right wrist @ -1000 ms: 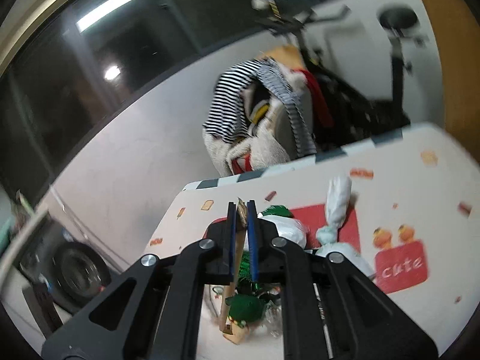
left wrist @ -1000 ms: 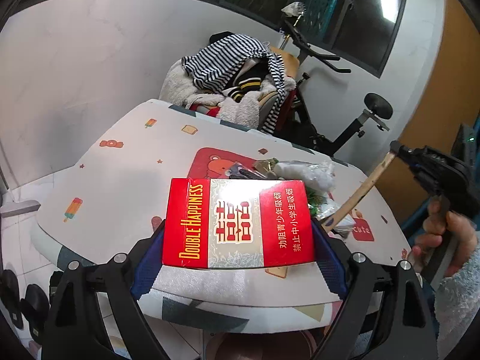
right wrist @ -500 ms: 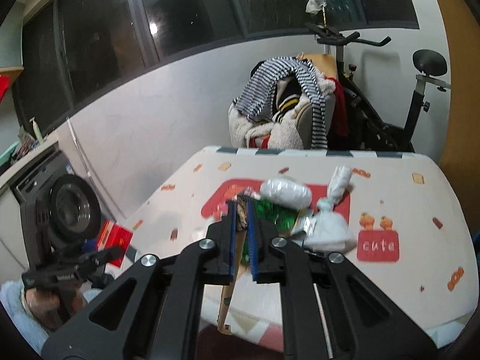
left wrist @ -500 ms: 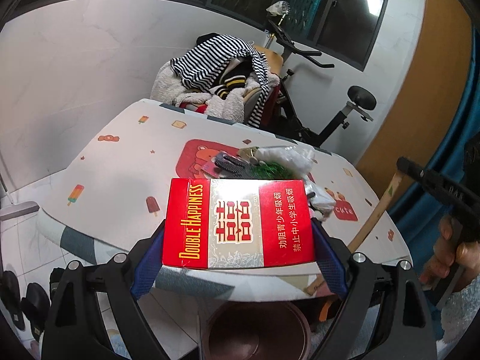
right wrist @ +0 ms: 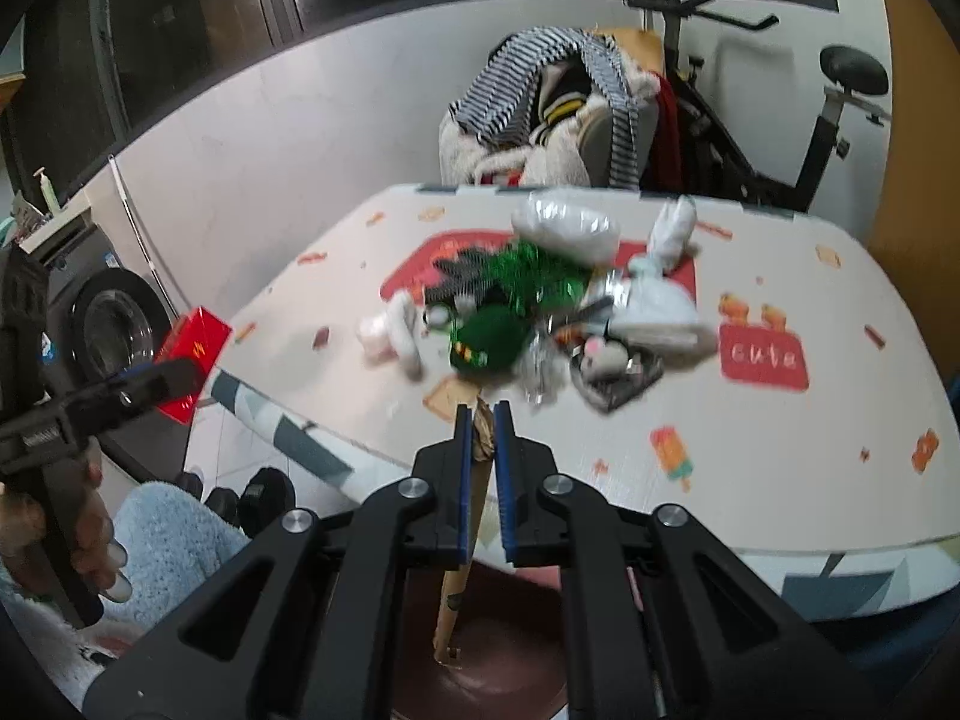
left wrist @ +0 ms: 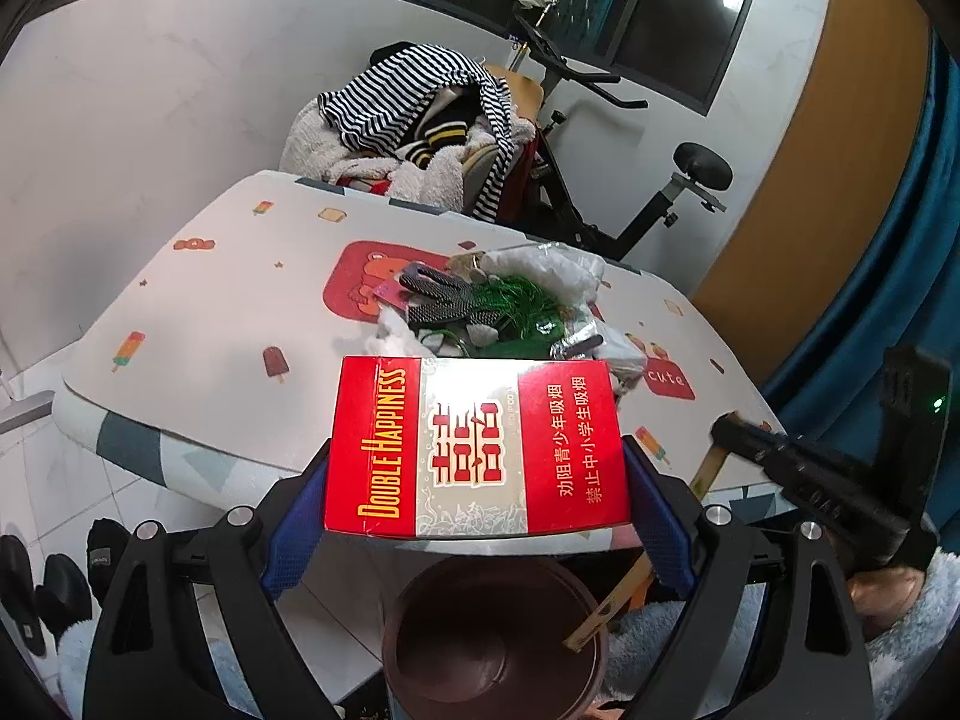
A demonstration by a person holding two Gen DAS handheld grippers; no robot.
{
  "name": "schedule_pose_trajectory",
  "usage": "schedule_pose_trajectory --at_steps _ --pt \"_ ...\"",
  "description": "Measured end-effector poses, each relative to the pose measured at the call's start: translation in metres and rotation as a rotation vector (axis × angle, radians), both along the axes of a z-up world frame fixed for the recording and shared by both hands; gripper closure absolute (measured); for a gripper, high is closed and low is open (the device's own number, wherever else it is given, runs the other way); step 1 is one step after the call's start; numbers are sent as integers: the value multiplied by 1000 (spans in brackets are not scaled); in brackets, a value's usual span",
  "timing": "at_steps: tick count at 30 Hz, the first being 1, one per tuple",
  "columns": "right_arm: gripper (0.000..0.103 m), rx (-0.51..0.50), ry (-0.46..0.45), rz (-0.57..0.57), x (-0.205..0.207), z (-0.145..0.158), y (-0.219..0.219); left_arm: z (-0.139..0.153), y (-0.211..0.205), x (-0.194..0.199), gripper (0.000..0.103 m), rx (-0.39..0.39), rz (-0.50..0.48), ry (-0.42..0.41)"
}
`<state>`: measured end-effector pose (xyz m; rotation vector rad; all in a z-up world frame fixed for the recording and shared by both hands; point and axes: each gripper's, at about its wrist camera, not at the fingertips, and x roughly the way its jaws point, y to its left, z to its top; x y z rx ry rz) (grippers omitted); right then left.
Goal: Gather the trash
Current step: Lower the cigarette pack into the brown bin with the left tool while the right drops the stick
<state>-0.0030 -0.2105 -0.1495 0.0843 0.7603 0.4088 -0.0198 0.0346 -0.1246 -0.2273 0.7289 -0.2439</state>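
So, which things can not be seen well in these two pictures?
- Bin: in the left view the red box and left claw hide its near rim; in the right view the right claw covers most of it.
- Stick: its top is hidden between the right claw's fingers.
- Trash pile: blurred in the right view, small pieces cannot be told apart.

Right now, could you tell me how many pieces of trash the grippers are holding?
2. The red cigarette box is clamped in the left gripper, and the wooden stick is pinched in the right gripper, its lower end over the brown bin.
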Motion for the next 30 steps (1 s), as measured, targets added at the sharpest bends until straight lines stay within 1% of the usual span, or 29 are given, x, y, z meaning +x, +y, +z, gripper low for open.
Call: schedule_pose_trajectory --at_steps 4,8,20,23,25,27,30 --pt "92 -27 23 5 -3 -12 7 -4 -1 -2 17 -4 -6 11" --pt "92 -33 50 4 -2 -19 10 -8 -3 -2 17 -4 -11 20" --pt "92 -40 100 -2 -2 -31 12 -20 -13 -7 17 -9 -25 48" --pt "90 -41 119 -5 -1 -35 12 -21 -15 -8 17 -9 -27 52" --pt "88 -42 124 -8 -1 -36 11 -21 -16 -7 17 -8 -29 54" --pt "82 -41 133 -11 -1 -37 11 -22 -16 -8 17 -7 -30 56" --pt "61 -42 127 -19 -2 -37 10 -24 -17 -7 17 -5 -32 64"
